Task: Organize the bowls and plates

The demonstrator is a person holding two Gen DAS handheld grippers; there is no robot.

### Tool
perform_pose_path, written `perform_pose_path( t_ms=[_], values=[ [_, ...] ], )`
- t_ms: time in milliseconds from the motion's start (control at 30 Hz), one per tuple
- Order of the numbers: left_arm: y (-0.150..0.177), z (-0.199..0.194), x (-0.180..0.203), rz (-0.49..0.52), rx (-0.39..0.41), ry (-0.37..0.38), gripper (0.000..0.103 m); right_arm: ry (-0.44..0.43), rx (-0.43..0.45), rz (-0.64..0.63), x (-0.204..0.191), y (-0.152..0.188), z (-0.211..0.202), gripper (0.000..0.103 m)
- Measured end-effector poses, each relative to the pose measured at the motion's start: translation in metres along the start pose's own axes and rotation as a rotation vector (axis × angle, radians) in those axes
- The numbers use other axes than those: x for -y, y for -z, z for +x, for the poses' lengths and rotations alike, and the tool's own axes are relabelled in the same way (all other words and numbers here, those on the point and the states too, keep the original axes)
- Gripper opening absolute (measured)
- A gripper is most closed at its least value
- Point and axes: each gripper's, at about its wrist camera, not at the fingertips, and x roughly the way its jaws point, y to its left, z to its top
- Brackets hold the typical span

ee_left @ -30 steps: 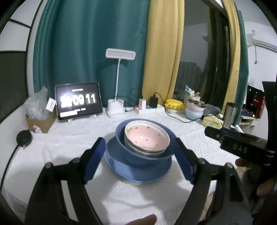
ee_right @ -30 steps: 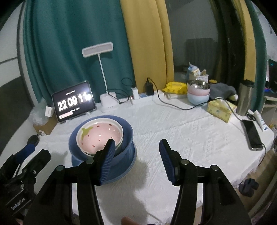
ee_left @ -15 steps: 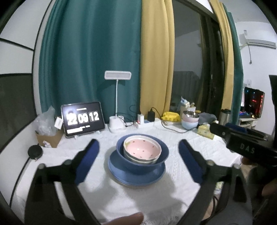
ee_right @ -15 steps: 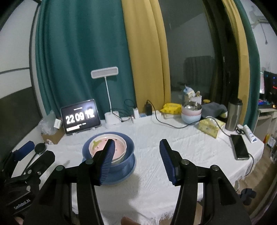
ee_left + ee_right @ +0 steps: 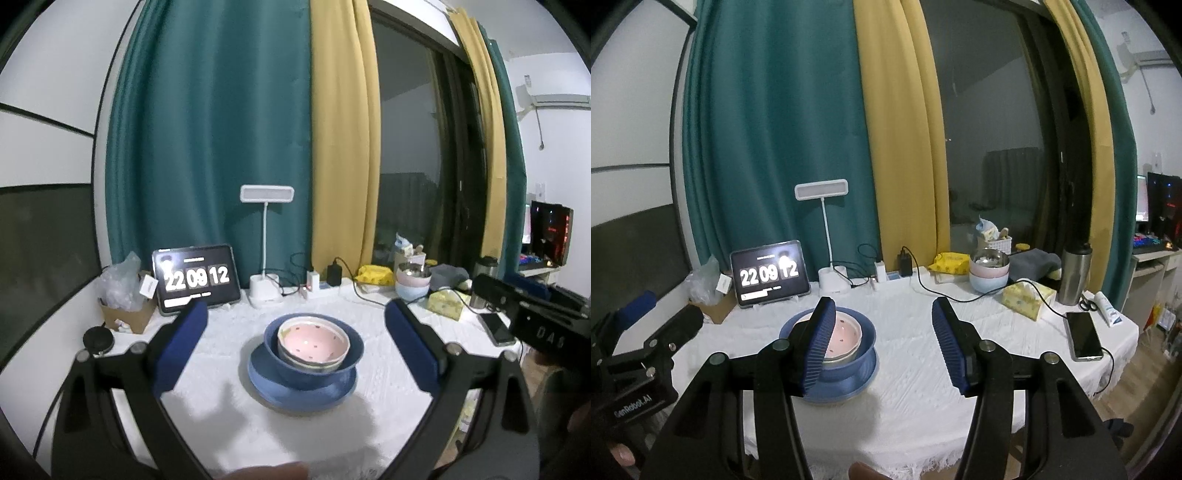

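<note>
A table [image 5: 229, 417] draped in a white cloth stands before teal and yellow curtains. At its middle sits a stack of dishes: a blue plate [image 5: 301, 387] at the bottom, a deep blue bowl [image 5: 314, 363] on it, and a pink speckled bowl [image 5: 314, 341] nested inside, with another pale bowl's rim showing just beneath it. The left gripper [image 5: 295, 332] hovers in front of the stack, its blue-padded fingers [image 5: 184, 339] spread wide apart after having just been opening, holding nothing; the stack lies beyond and between them, untouched. The right gripper [image 5: 882, 339] hangs just right of the stack, its fingers [image 5: 947, 343] partly apart and empty. Along the table's far edge stand a tablet clock [image 5: 768, 275], a white desk lamp [image 5: 827, 236], two stacked pastel bowls [image 5: 989, 275], a yellow tissue box [image 5: 1027, 297], a steel tumbler [image 5: 1075, 275] and a phone [image 5: 1084, 336].
</note>
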Motion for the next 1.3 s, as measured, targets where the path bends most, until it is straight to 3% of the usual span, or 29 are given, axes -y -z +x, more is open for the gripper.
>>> perform_pose_path(
  t_ms=[1300],
  values=[
    [-0.0023, 0.0013, 0.0037, 0.001, -0.002, 0.003, 0.098, 0.001, -0.015, 0.004, 0.0022, 0.0065, 0.0029, 0.058]
  ],
)
